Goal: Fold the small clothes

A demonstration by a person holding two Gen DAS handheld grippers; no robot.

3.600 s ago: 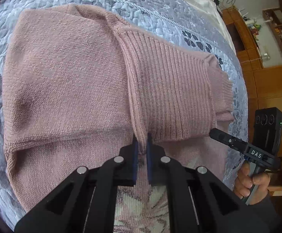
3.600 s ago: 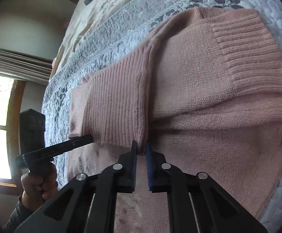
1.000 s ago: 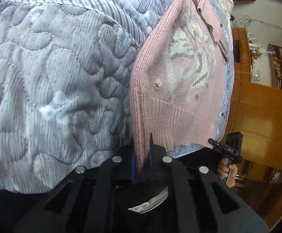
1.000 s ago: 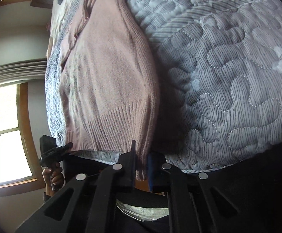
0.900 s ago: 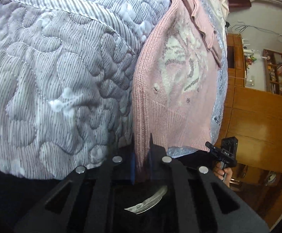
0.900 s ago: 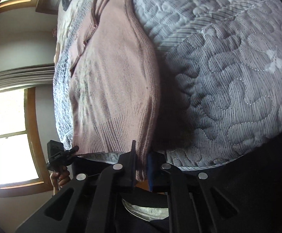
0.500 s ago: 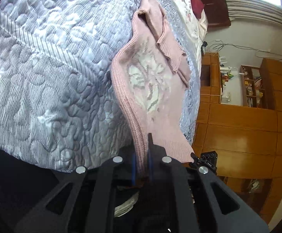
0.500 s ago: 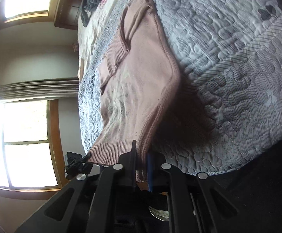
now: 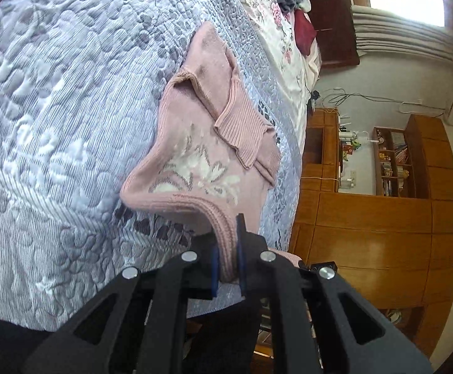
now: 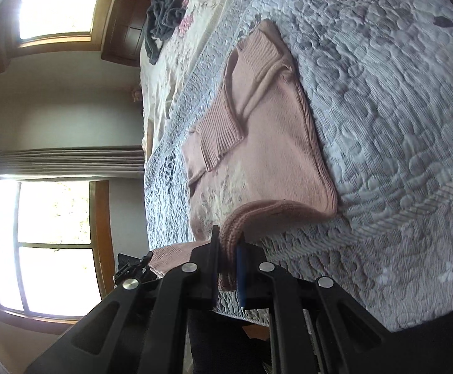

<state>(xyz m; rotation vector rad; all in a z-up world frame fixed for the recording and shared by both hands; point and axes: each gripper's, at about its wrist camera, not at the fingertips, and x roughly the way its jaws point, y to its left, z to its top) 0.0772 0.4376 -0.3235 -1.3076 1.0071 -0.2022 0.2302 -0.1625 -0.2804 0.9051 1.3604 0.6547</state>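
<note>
A pink knit sweater with a white flower pattern lies on the grey quilted bed, its sleeves folded across the chest. My left gripper is shut on one bottom corner of the ribbed hem, lifted off the bed. In the right wrist view the same sweater stretches away, and my right gripper is shut on the other hem corner. The lower part of the sweater curls up from the quilt toward both grippers. The other gripper shows small at the hem's far end.
The grey quilt covers the bed's near half; a floral sheet with a heap of dark clothes lies beyond. Wooden cabinets and shelves stand to one side, windows with a curtain to the other.
Both grippers have risen and drawn back with the hem held, so the sweater's bottom lifts off the quilt and more of the bed and room shows.
</note>
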